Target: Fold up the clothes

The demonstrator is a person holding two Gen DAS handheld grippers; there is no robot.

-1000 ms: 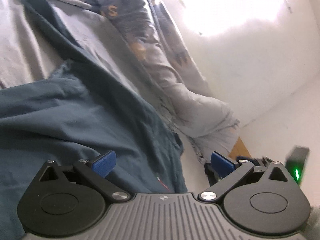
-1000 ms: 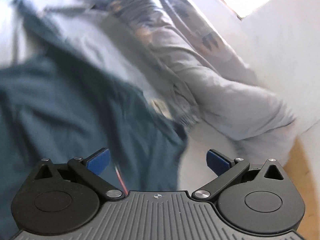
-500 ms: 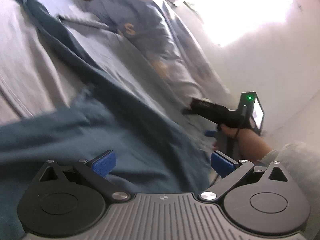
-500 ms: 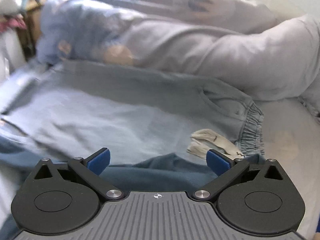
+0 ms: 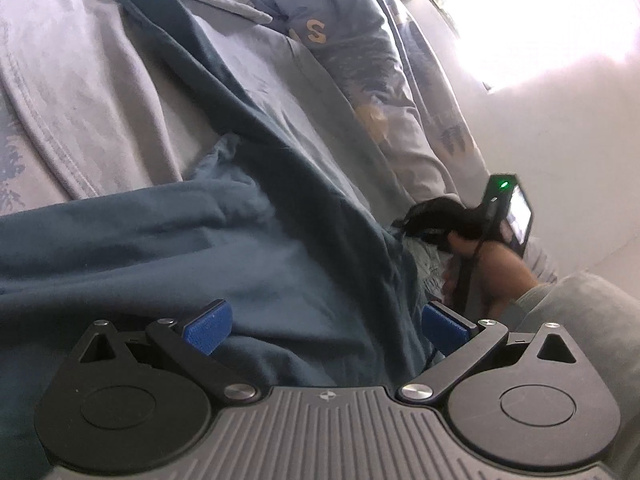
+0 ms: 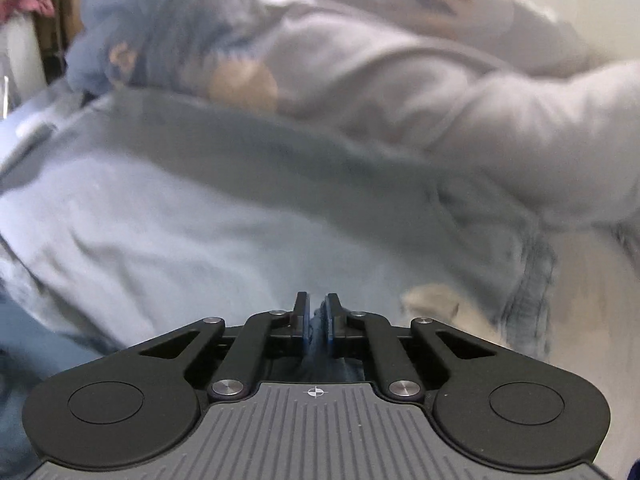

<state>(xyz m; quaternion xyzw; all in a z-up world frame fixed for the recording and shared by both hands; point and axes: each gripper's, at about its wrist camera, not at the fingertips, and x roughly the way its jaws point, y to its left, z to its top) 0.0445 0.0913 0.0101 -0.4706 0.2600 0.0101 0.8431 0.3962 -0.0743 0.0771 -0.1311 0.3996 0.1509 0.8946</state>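
So there's a big pile of laundry on the bed, mostly a pale grey sweatshirt [image 5: 80, 92] and a printed blue one [image 5: 340, 28], w/ the dark teal garment [image 5: 200, 248] draped across the front, prob the one being folded. Right claw [image 6: 316, 312] is pinched nearly closed on a bit of teal fabric at that garment's edge, right-hand side of the pile. Left claw [image 5: 324, 324] is wide open, holding nothing, hovering just over the teal cloth. Imo the left should grab the matching edge/corner, not the middle, then both lift together & keep it taut so it doesn't drag the grey stuff underneath.
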